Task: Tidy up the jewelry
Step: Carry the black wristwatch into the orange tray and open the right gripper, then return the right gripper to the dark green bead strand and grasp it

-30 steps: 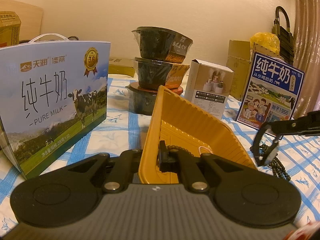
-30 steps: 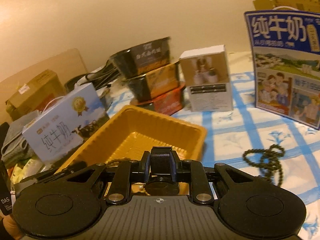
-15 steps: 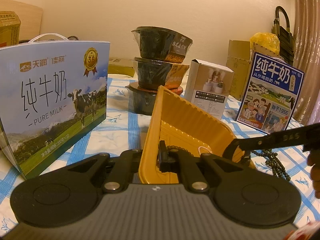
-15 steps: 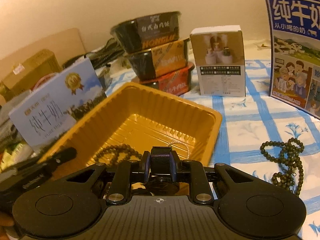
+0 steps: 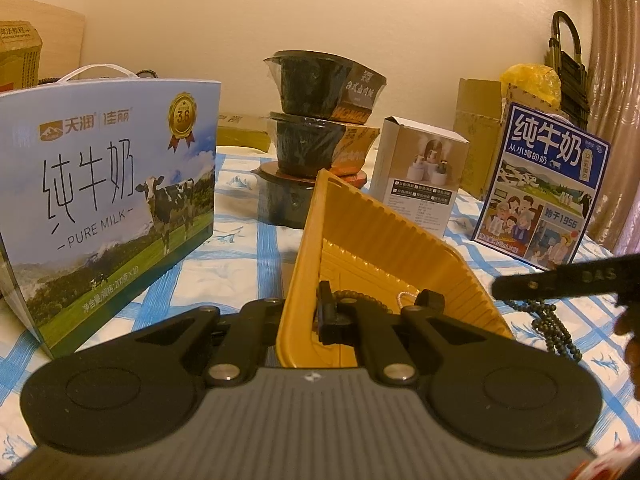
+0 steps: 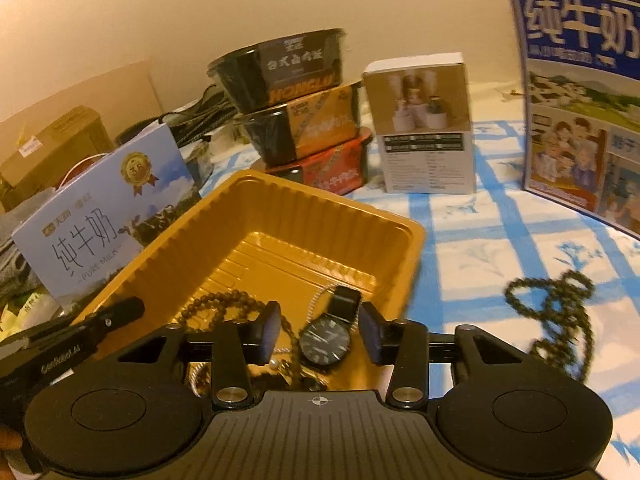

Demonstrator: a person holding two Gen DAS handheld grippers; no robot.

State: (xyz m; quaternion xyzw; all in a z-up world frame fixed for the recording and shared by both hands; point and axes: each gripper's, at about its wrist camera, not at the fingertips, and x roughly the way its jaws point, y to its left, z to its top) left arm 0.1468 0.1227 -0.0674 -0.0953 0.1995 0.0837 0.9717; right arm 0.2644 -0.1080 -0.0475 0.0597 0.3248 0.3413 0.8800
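Item: black round-dial wristwatch (image 6: 325,339), lower centre of frame, lying in my shallow ribbed gold plastic tray (image 6: 320,216) w/ brown bead strand (image 6: 216,304). Change: R gripper (image 6: 318,332) was shut half a sec ago, jaws now opening, pads clear of watch, so I judge it dropped. L gripper (image 5: 320,312) pinched shut on tray rim. Dark bead necklace (image 6: 560,312) at right on blue-check cloth (image 6: 480,240), prob. next.

"PURE MILK" on milk carton (image 5: 108,208), "HONGLU" on bowl (image 6: 280,68)

Each tool (image 6: 319,338) is matte black, with ribbed grey housing, round discs and silver screws.
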